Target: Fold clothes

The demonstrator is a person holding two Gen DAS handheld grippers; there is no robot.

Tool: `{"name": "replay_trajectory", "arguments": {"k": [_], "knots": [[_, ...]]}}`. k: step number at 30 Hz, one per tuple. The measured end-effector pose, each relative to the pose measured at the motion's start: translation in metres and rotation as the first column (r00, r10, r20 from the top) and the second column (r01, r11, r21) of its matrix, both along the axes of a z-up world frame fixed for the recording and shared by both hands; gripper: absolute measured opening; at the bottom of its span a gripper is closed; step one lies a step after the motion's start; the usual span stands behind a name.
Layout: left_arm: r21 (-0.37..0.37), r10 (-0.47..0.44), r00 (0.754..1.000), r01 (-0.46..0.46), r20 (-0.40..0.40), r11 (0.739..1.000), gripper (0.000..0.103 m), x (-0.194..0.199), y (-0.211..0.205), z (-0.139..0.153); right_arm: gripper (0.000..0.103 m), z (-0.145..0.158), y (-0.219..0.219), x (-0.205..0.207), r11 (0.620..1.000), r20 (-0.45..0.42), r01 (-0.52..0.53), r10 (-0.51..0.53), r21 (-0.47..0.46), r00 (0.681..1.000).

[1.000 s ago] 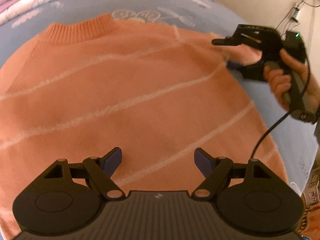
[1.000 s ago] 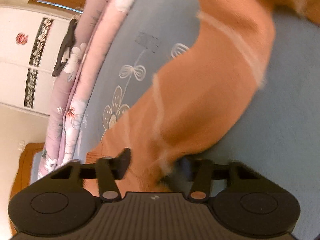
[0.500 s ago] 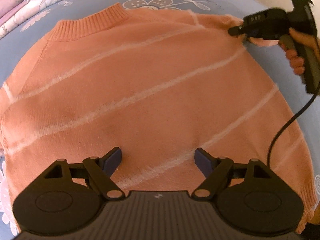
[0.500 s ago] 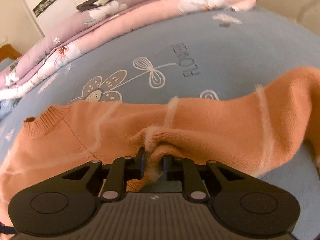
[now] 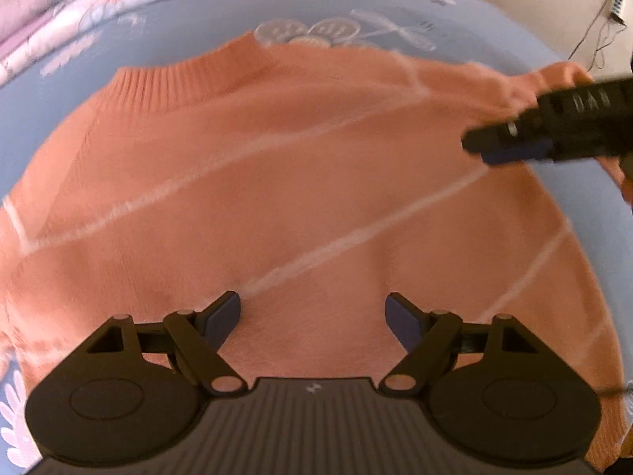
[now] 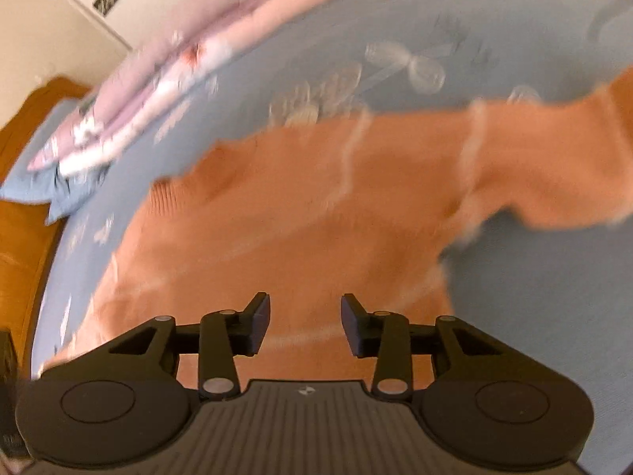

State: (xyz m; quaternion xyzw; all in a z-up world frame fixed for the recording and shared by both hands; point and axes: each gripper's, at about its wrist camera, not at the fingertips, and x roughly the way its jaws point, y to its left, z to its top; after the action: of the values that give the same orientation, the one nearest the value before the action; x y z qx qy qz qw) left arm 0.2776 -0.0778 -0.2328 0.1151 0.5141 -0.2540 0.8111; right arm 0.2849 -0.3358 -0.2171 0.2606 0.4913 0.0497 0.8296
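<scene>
Now the orange knitted sweater with pale stripes (image 5: 300,182) lies spread flat on the blue floral bed (image 6: 534,297), unfolded. The right hand-held gripper (image 6: 305,322) is opening, nothing between its jaws; the left hand-held gripper (image 5: 312,316) hovers wide and empty. Next, probably, a sleeve needs gripping and folding inward.

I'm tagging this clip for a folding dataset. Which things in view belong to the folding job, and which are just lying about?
Part of the job:
- orange sweater, spread flat
- left hand-held gripper, open above it
- right hand-held gripper, jaws opening, nothing between them

Just lying about:
- blue bedsheet under the sweater
- pink floral quilt, folded at the bed's far edge
- cable on the wall
</scene>
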Motion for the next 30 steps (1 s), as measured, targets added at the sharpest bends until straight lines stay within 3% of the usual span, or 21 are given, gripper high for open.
{"name": "replay_trajectory", "arguments": {"k": [3, 6, 11, 13, 16, 18, 19, 24, 26, 30], "knots": [[0.014, -0.009, 1.000, 0.009, 0.008, 1.000, 0.083, -0.009, 0.012, -0.004, 0.044, -0.014, -0.009, -0.002, 0.999, -0.045, 0.036, -0.035, 0.029, 0.998], [0.006, 0.042, 0.999, -0.042, -0.020, 0.999, 0.084, -0.021, 0.031, -0.005, 0.044, -0.016, -0.018, -0.002, 0.996, -0.065, 0.052, -0.048, 0.068, 0.997], [-0.044, 0.170, 0.978, -0.177, -0.120, 0.983, 0.082, -0.023, 0.069, 0.011, 0.046, -0.010, -0.009, 0.006, 1.000, -0.093, -0.002, 0.003, 0.010, 0.996], [-0.125, 0.267, 0.956, -0.281, -0.118, 0.951, 0.082, -0.017, 0.099, 0.026, 0.046, -0.009, -0.008, 0.007, 1.000, -0.097, -0.001, 0.001, 0.002, 0.995], [-0.205, 0.442, 0.890, -0.456, -0.111, 0.866, 0.082, 0.000, 0.152, 0.040, 0.047, -0.008, -0.008, 0.006, 1.000, -0.098, 0.010, -0.010, 0.000, 0.995], [-0.211, 0.534, 0.841, -0.540, -0.091, 0.815, 0.076, 0.014, 0.185, 0.043, 0.049, -0.007, -0.007, 0.006, 1.000, -0.099, 0.016, -0.017, -0.006, 0.995], [-0.203, 0.556, 0.829, -0.556, -0.065, 0.806, 0.073, 0.021, 0.197, 0.045, 0.052, -0.006, -0.005, 0.006, 1.000, -0.099, 0.012, -0.013, -0.011, 0.995], [-0.082, 0.436, 0.891, -0.429, 0.122, 0.899, 0.054, 0.074, 0.227, 0.057, 0.059, -0.003, 0.004, 0.012, 0.998, -0.107, -0.032, 0.027, -0.049, 0.994], [-0.041, 0.358, 0.924, -0.356, 0.135, 0.934, 0.046, 0.102, 0.235, 0.055, 0.061, -0.002, 0.007, 0.014, 0.997, -0.110, -0.044, 0.037, -0.061, 0.993], [0.044, 0.199, 0.973, -0.205, 0.120, 0.978, 0.046, 0.146, 0.237, 0.041, 0.063, -0.001, 0.011, 0.015, 0.996, -0.116, -0.042, 0.033, -0.074, 0.993]]}}
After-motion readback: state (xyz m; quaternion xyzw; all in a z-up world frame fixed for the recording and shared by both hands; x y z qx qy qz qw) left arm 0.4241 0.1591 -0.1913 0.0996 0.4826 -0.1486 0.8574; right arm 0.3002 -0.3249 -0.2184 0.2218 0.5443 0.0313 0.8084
